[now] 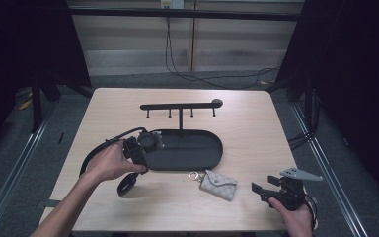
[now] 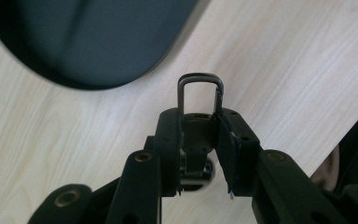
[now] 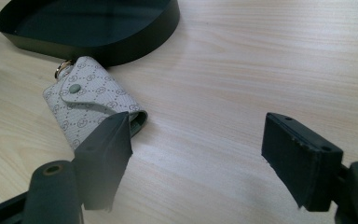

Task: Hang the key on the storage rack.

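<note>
My left gripper (image 1: 138,160) is at the left end of the black oval tray (image 1: 197,162), held a little above the table. Its jaws are shut on a dark metal snap clip (image 2: 200,88), whose D-shaped end sticks out past the fingertips of the left gripper (image 2: 200,122). A black loop (image 1: 125,186) shows just below that hand; I cannot tell whether it joins the clip. A pale patterned key pouch (image 1: 218,184) (image 3: 86,100) with a metal ring (image 3: 63,69) lies in front of the tray. My right gripper (image 1: 259,190) (image 3: 198,135) stands open just right of the pouch, nothing between its jaws.
A black hook rack (image 1: 180,106) rises on a post from the back of the tray. The tray's wall (image 3: 121,49) lies close behind the pouch. The table's front edge (image 1: 177,230) runs near both forearms. Cables (image 1: 197,76) trail over the floor beyond the table.
</note>
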{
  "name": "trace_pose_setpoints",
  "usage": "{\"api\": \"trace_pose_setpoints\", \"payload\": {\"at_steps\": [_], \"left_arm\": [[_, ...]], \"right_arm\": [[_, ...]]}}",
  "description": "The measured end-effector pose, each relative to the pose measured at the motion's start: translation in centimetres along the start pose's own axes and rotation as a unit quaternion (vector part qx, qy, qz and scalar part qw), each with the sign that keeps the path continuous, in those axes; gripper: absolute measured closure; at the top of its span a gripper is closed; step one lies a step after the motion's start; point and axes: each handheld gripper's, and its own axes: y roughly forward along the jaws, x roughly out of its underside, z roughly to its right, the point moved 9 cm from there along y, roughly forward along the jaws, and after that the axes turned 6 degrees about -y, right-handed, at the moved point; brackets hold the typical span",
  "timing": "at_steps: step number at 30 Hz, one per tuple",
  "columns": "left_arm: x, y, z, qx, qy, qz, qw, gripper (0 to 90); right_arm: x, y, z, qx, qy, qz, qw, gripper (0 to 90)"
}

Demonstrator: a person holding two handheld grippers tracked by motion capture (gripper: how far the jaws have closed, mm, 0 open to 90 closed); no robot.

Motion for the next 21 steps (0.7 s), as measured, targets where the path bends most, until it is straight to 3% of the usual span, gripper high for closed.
{"api": "trace_pose_setpoints", "payload": {"at_steps": [2,7,17,21], "left_arm": [[0.1,-0.5,-0.8,-0.012,-0.016,0.002,0.9998,70.8],[0.5,-1.5,-1.5,-0.007,-0.033,0.007,0.9994,70.8],[0.9,-3.5,-2.0,-0.006,-0.036,0.011,0.9993,70.8],[0.9,-4.3,-2.3,-0.017,-0.046,0.018,0.9986,70.8]], "right_arm": [[0.0,0.0,0.0,-0.002,0.000,-0.001,1.0000,24.4],[0.0,0.0,0.0,-0.002,0.001,-0.002,1.0000,24.4],[0.0,0.1,0.0,-0.002,0.001,-0.002,1.0000,24.4],[0.0,0.1,0.0,-0.002,0.000,-0.003,1.0000,24.5]]}}
